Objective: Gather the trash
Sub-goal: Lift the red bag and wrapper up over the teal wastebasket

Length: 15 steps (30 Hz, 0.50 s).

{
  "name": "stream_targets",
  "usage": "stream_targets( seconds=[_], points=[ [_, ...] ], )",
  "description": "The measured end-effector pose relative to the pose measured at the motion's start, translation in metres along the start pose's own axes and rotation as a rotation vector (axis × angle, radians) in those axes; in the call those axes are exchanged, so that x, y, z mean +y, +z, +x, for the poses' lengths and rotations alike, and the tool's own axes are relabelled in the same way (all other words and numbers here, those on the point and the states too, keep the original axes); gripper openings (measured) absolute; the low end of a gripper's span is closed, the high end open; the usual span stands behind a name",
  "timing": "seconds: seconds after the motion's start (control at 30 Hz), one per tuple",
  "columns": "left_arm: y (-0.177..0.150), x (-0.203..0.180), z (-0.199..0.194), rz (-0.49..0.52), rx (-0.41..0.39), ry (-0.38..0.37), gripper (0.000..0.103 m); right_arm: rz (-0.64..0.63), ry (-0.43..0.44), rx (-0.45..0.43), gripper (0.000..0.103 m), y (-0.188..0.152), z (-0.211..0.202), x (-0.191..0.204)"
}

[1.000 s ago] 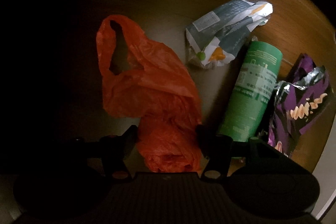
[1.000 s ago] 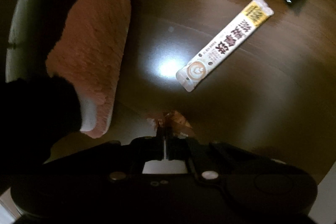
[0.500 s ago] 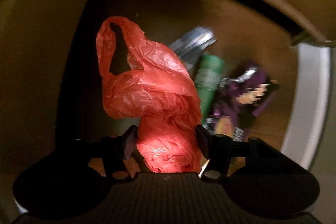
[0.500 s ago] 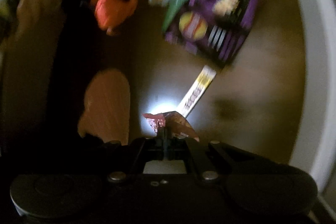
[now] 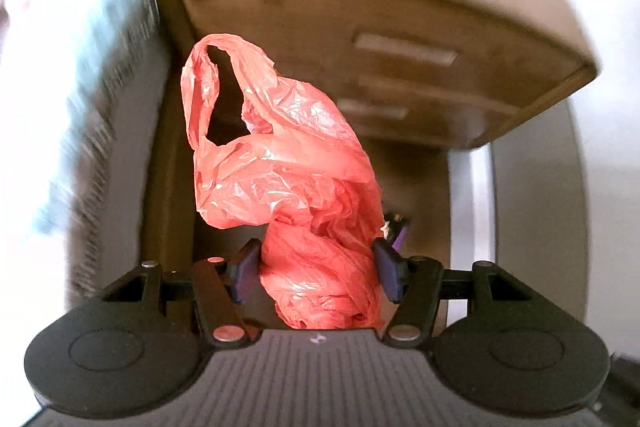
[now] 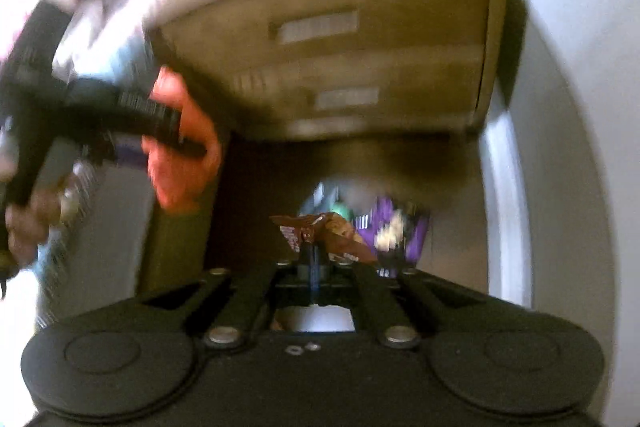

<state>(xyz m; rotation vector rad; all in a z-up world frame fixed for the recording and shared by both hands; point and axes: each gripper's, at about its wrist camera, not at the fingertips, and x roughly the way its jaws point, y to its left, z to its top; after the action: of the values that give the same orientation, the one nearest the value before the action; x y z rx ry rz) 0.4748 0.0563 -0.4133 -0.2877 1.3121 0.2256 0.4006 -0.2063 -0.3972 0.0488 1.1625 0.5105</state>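
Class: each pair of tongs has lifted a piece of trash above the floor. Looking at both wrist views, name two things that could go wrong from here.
1. The right tongs pinch only a corner of the brown wrapper; a quick swing might shake it loose.
2. The orange plastic bag in the left tongs fills that camera's view, hiding most of the remaining litter, so the next pickup may be misjudged.

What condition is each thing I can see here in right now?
Left claw: closed on the crumpled orange plastic bag, held up.
Right claw: pinched shut on a brown torn snack wrapper.
Purple foil snack bag: lying below, blurred.
Wooden drawer cabinet: drawers shut.
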Motion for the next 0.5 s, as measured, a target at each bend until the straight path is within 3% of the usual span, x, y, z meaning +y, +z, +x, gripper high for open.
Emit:
stream_targets(
  seconds=[0.23,0.5],
  points=[
    [0.050,0.000,-0.117,0.040,-0.133,-0.041,0.059,-0.032,-0.011,-0.204,0.000,0.088,-0.100,0.033],
    [0.115,-0.008,-0.221,0.149,-0.323,-0.101,0.059,-0.137,-0.027,-0.397,0.000,0.181,-0.176,0.075]
  ],
)
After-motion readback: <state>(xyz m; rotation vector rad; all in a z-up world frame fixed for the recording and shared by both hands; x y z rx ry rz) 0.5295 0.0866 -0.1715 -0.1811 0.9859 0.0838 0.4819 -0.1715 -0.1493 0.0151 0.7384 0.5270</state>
